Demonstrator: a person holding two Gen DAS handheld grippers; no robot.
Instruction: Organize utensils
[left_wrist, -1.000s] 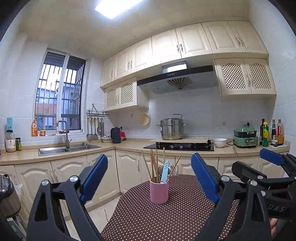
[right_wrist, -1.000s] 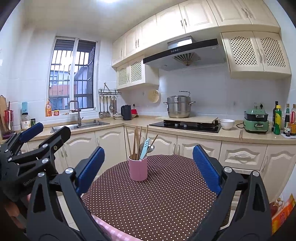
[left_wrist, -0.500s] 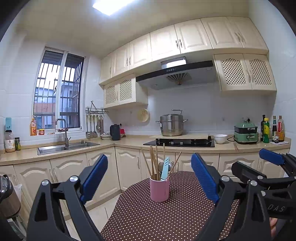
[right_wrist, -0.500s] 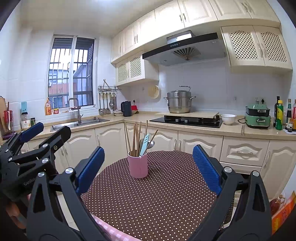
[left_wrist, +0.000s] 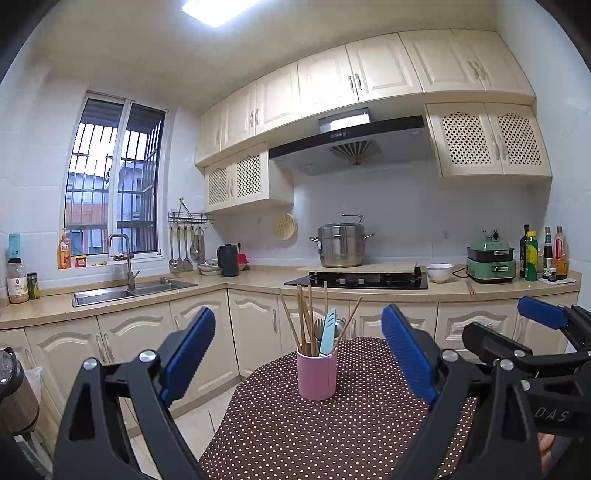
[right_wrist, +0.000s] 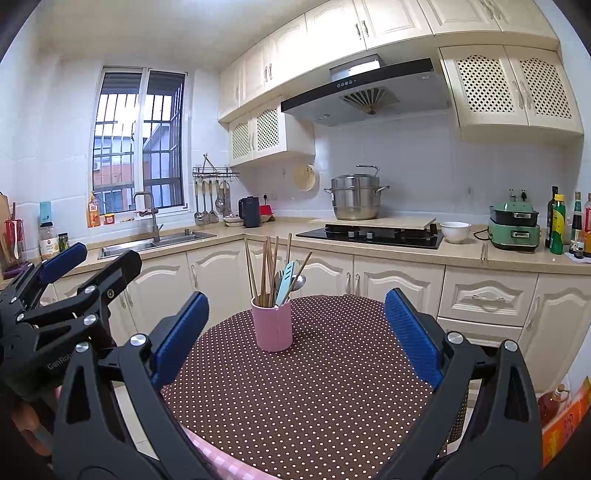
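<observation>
We hold over a round table (right_wrist: 314, 398) draped in a brown cloth with white dots, and behind it the kitchen counter (right_wrist: 424, 254) runs wall to wall, carrying a black stove (right_wrist: 369, 234) with a steel pot (right_wrist: 356, 197) on a board, a white bowl (right_wrist: 455, 230) beside it, and a sink (left_wrist: 129, 290) under the window.

Our left gripper (left_wrist: 299, 354) hangs above the near edge of the table, jaws spread wide with nothing between the blue pads (left_wrist: 188, 350). Our right gripper (right_wrist: 295, 332) sits alongside it, likewise gaping and empty, pads (right_wrist: 413, 336) well apart. Each one shows at the edge of the other's view: the right gripper to the right from the left wrist, the left gripper to the left from the right wrist.

Between both sets of fingers, toward the far side of the table, stands the pink cup (right_wrist: 272, 325), upright on the cloth, touched by neither gripper. Out of it fan several wooden chopsticks (right_wrist: 267, 269), a light blue utensil (right_wrist: 286, 282) leaning right, and a metal spoon (right_wrist: 300, 281) tucked just behind it.
</observation>
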